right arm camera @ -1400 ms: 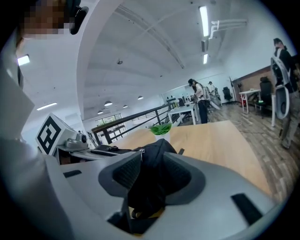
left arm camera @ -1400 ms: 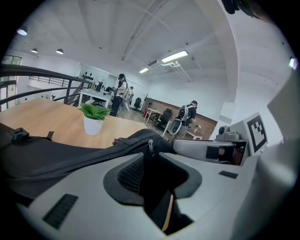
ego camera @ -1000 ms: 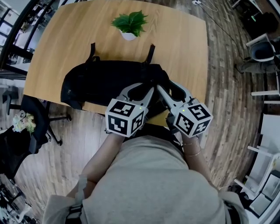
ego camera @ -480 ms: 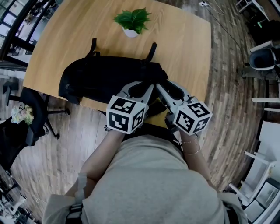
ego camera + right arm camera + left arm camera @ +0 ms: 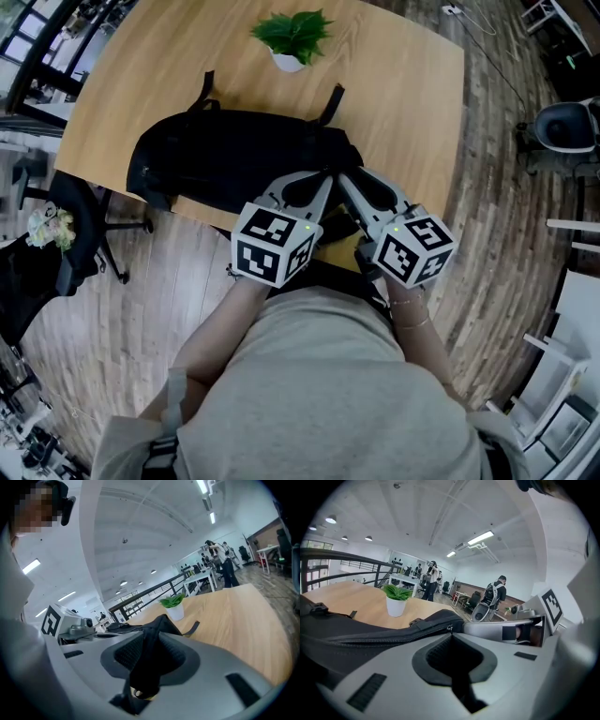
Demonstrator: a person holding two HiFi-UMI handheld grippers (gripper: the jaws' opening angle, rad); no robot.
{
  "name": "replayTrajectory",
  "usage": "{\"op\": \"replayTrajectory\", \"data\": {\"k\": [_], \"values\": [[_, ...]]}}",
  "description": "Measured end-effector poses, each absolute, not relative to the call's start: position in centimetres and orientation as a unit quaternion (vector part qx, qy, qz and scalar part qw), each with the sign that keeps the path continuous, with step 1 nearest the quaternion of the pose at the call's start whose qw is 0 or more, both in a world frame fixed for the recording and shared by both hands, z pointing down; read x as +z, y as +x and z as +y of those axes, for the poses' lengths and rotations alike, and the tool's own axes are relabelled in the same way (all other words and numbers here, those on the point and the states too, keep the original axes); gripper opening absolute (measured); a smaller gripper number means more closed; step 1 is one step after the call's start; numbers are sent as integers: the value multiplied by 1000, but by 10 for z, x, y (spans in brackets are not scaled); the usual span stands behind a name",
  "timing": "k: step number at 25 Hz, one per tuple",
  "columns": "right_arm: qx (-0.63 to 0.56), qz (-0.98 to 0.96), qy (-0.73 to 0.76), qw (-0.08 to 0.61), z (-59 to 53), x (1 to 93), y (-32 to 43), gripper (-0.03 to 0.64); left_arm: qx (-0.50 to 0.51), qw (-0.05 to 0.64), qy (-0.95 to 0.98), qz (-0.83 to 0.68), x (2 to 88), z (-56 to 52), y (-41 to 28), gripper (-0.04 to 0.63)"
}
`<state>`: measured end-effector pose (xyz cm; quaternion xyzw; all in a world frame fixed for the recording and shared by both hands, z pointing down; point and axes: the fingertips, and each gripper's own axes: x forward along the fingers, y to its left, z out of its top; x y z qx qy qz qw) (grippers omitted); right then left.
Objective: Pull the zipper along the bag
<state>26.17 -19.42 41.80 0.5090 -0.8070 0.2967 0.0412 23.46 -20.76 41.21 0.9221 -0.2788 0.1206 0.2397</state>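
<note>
From the head view, a black bag lies across the near edge of the wooden table, with a small potted plant behind it. The left gripper and right gripper meet side by side at the bag's right end. In the left gripper view, the fingers are closed together at their tips on the zipper pull. The zipper runs away leftward along the bag's top edge. In the right gripper view, the fingers have just been closing and now pinch a fold of the bag's black fabric, which fills the gap between the pads. The left gripper sits just beside it.
</note>
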Motion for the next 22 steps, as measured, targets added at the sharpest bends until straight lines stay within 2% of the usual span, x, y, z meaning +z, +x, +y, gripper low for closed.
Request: {"op": "replayTrajectory", "data": {"k": [8, 22], "values": [[288, -809, 510, 48, -193, 417, 261, 83, 139, 225, 917, -299, 413, -209, 223, 18], [282, -805, 519, 51, -200, 419, 265, 78, 146, 218, 900, -347, 414, -221, 180, 20]]}}
